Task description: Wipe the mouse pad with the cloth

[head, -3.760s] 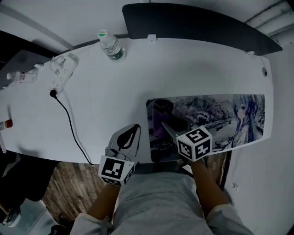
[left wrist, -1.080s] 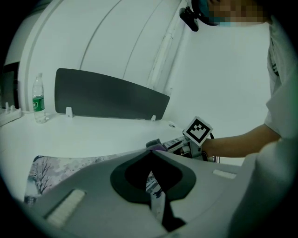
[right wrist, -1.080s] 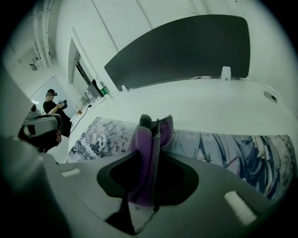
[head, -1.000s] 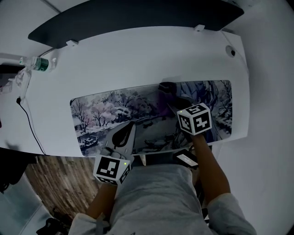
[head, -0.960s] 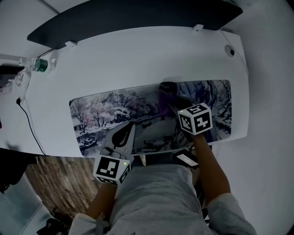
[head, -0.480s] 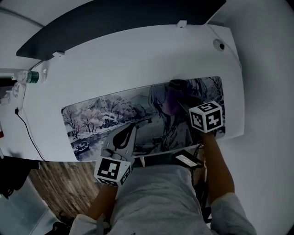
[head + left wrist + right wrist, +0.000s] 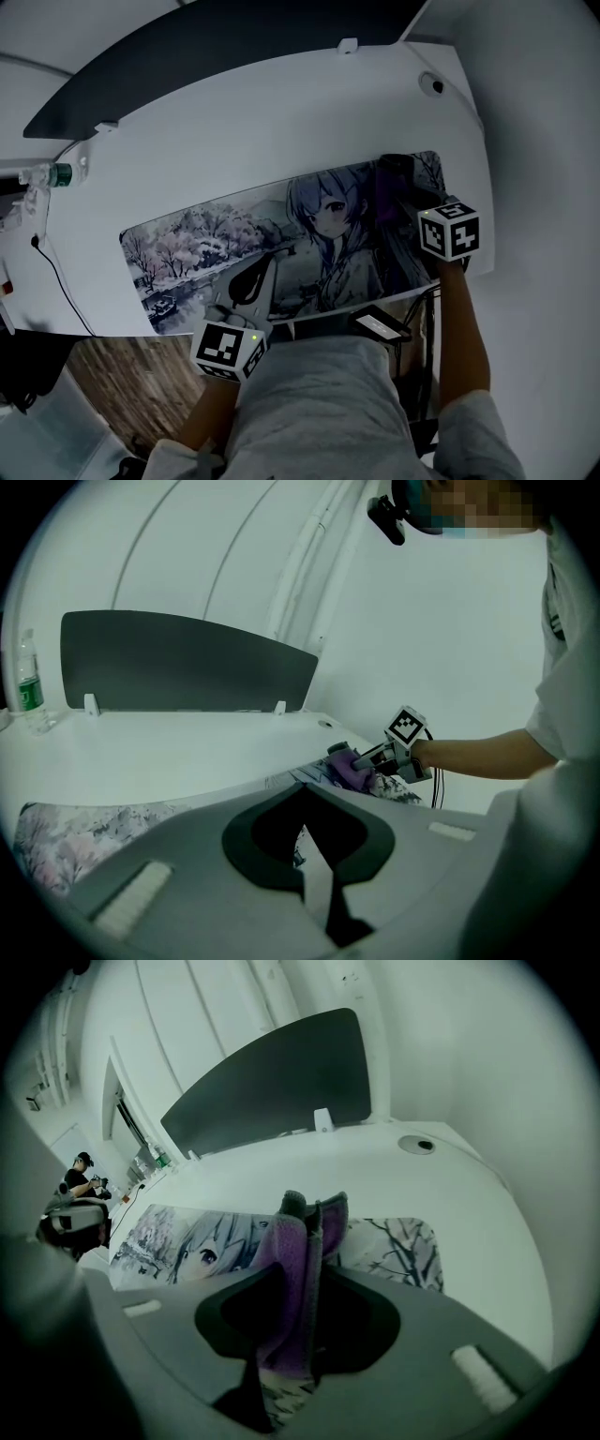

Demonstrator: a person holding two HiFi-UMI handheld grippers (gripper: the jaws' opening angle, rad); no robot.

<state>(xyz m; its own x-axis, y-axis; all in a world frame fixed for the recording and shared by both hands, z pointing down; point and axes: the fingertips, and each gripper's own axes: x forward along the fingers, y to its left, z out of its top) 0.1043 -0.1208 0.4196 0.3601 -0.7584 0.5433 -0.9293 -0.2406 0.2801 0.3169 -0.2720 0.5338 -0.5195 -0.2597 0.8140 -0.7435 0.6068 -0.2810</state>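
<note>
Head view overhead, both tool views low, share the mouse pad [image 7: 187, 246].

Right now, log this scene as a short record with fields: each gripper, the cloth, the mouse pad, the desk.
left gripper: jaws together, nothing between them, tip over the pad's near edge
right gripper: jaws shut on the cloth
cloth: purple, folded, down on the pad near its right end
mouse pad: long, printed with trees and a drawn figure, flat along the desk's near side
desk: white, with a dark panel along its far edge
water bottle: upright at the desk's far left
</note>
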